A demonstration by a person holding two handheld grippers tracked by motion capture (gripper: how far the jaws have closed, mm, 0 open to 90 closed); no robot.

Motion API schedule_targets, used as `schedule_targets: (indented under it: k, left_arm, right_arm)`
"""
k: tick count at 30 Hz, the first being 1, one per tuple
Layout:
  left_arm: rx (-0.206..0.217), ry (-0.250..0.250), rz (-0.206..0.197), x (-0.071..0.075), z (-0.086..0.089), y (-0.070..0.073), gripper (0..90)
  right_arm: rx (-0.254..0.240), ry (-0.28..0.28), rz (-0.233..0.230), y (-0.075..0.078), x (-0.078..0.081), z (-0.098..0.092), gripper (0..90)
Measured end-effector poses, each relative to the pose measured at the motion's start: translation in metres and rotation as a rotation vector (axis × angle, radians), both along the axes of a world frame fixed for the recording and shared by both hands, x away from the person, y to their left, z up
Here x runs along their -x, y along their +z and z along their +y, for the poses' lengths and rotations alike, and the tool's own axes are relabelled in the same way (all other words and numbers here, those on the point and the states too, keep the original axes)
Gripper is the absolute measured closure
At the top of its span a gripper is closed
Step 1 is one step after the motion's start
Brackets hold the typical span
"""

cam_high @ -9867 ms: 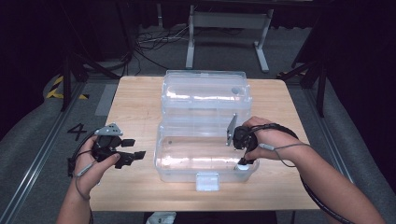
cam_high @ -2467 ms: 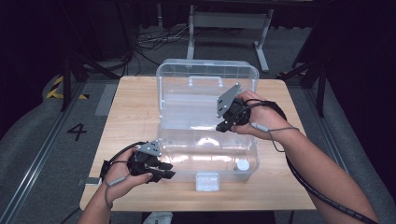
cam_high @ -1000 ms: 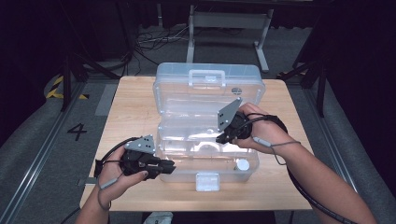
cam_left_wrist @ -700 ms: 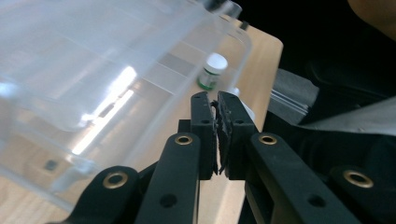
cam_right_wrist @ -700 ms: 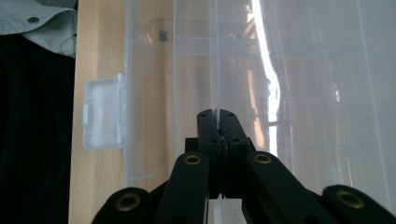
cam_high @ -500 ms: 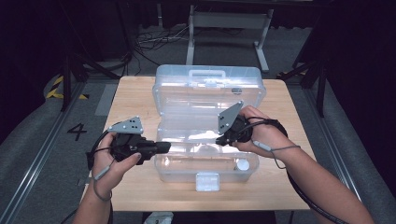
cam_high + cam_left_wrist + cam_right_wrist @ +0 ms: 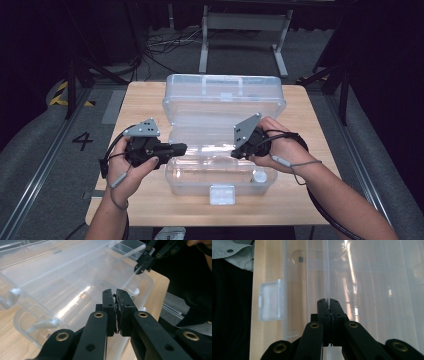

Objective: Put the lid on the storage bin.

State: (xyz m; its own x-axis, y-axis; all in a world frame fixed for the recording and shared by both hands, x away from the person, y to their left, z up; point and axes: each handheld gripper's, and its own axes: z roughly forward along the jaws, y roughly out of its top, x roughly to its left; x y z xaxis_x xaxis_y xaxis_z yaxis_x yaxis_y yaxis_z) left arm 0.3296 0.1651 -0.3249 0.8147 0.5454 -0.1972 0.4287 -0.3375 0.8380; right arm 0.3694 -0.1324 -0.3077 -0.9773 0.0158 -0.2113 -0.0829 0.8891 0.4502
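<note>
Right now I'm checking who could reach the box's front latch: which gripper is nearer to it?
Right. The right gripper hangs over the open clear box, just above and behind the white latch; the left gripper sits at the box's left edge, farther off.

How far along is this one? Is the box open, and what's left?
Done: the clear box's lid is open, leaning back. In hand: the right gripper is shut on the clear inner tray edge; the left gripper, jaws shut, is at its other end, grip unclear. Left: probably lifting the tray out; it sits over the box base.
</note>
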Motion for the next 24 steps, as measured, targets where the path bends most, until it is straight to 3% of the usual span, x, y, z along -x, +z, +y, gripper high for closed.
schedule_targets:
  k: [7, 15, 20, 21, 24]
  left_arm:
    - [0.017, 0.066, 0.000, -0.008, 0.001, 0.000, 86.4]
    - [-0.008, 0.095, -0.015, -0.010, 0.002, -0.002, 86.6]
    - [-0.014, 0.113, -0.020, -0.010, 0.002, -0.003, 89.1]
    - [-0.034, 0.106, 0.008, -0.010, 0.002, -0.004, 89.7]
    - [-0.033, 0.102, 0.007, -0.011, 0.001, -0.007, 89.7]
  right_arm:
    - [-0.002, 0.000, 0.002, -0.003, 0.003, 0.000, 89.1]
    - [0.004, 0.000, -0.009, -0.007, 0.009, 0.000, 88.3]
    - [-0.030, -0.017, -0.028, -0.003, 0.026, 0.000, 85.0]
    - [-0.034, -0.008, -0.025, -0.001, 0.030, 0.000, 85.4]
    - [-0.045, 0.006, -0.035, 0.004, 0.037, -0.001, 85.9]
